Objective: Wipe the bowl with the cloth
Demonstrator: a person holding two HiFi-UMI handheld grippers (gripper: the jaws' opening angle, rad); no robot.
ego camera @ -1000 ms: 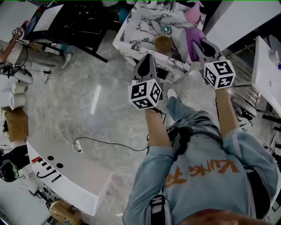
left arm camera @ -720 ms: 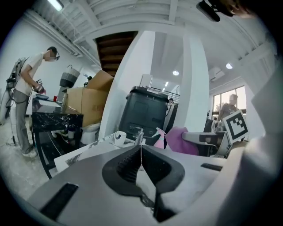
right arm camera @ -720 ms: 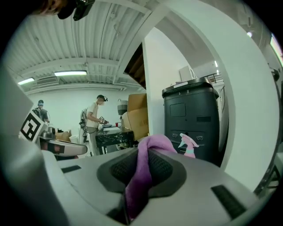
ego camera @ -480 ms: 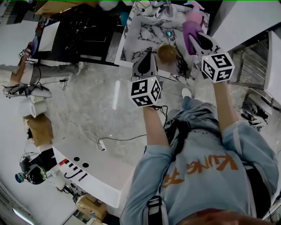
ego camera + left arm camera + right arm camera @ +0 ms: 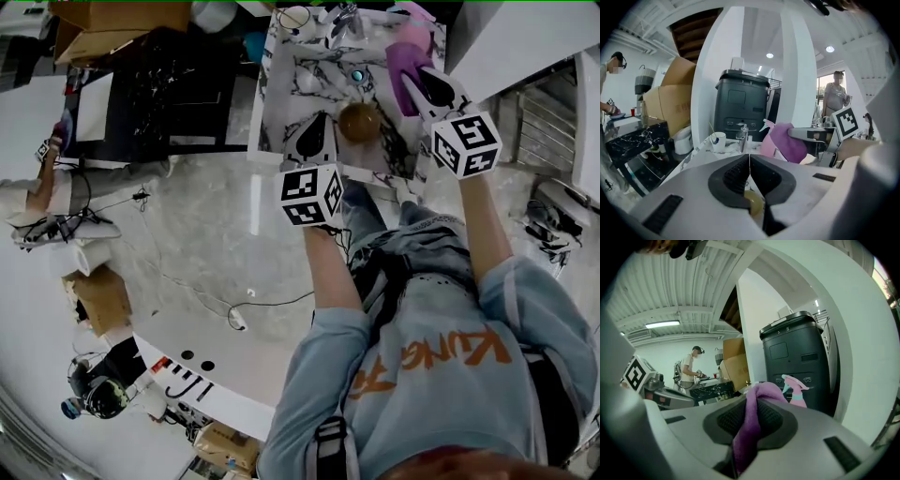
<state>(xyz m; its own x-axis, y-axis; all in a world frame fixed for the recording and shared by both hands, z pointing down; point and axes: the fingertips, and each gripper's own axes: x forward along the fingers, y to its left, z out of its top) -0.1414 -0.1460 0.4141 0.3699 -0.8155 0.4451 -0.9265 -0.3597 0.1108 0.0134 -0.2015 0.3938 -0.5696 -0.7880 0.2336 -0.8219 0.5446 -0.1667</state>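
Observation:
A brown bowl (image 5: 359, 122) stands on the marble table (image 5: 300, 84), between my two grippers in the head view. My left gripper (image 5: 316, 122) hovers just left of the bowl, its jaws shut with nothing in them. In the left gripper view the left gripper (image 5: 749, 165) shows closed pads, and a bit of the bowl (image 5: 753, 202) shows below them. My right gripper (image 5: 418, 77) is to the right of the bowl and shut on a purple cloth (image 5: 405, 66). In the right gripper view the cloth (image 5: 751, 425) hangs out of the right gripper (image 5: 749, 420).
A pink spray bottle (image 5: 797, 392), a white cup (image 5: 717, 140) and a small tap (image 5: 742, 137) stand at the table's far end. A black bin (image 5: 743, 101) and cardboard boxes (image 5: 670, 101) lie beyond. People stand at the sides (image 5: 687, 369). Cables (image 5: 187, 281) cross the floor.
The table and bowl have drawn nearer and more central in the head view. Both grippers now flank the bowl; the right one still holds the cloth.

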